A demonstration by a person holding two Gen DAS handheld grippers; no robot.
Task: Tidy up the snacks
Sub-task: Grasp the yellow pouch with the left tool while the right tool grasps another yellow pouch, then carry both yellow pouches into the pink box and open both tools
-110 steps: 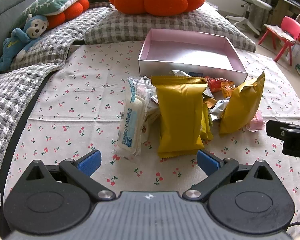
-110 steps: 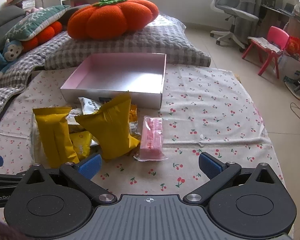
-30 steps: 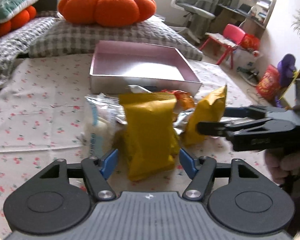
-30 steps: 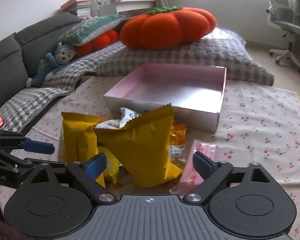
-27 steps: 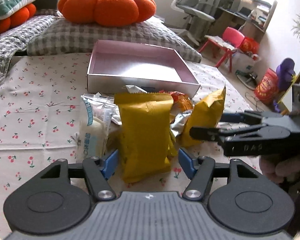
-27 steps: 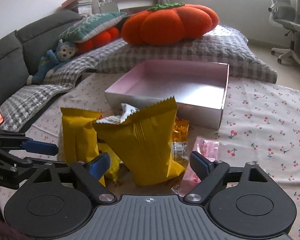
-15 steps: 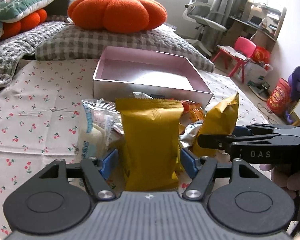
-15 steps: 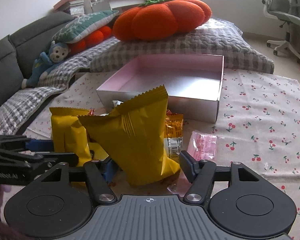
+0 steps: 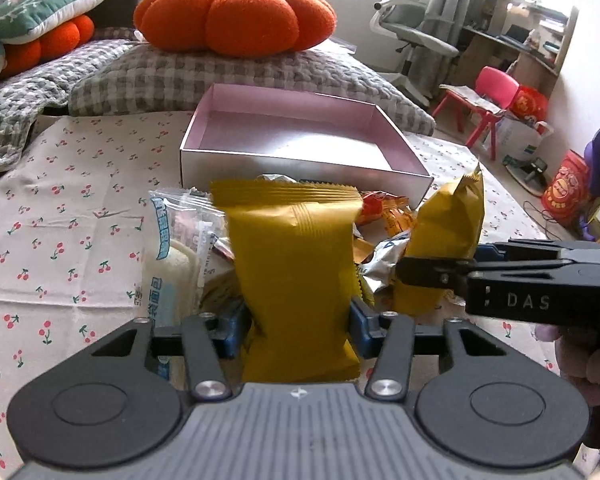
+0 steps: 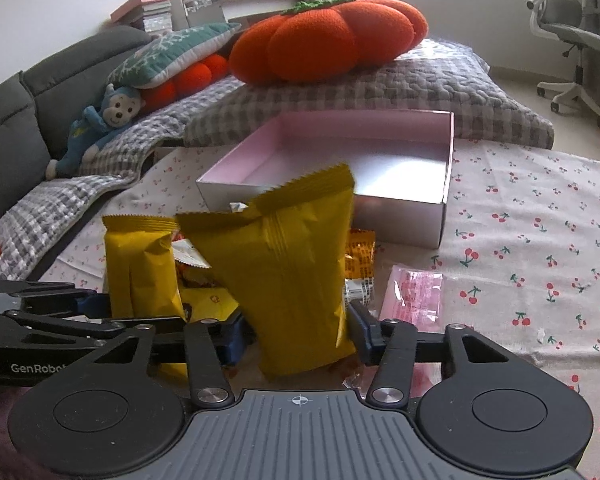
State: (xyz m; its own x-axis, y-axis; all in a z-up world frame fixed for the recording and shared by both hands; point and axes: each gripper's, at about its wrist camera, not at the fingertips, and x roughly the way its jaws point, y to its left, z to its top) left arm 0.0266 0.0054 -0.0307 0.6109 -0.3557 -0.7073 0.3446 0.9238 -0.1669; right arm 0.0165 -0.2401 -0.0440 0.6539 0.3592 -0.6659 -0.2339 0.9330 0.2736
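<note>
I've got a yellow snack bag [image 9: 296, 264] standing up out of the snack pile [image 9: 380, 220] on the cherry-print cloth [image 9: 60, 208], and my left gripper [image 9: 296, 326] has just closed its blue pads onto the bag's lower sides. My right gripper [image 10: 296, 330] has likewise just closed on a second yellow bag [image 10: 284, 268], which leans tilted. Just behind the pile sits the pink box [image 9: 300, 162], with a pink packet [image 10: 414, 296] flat beside my right fingers.
</note>
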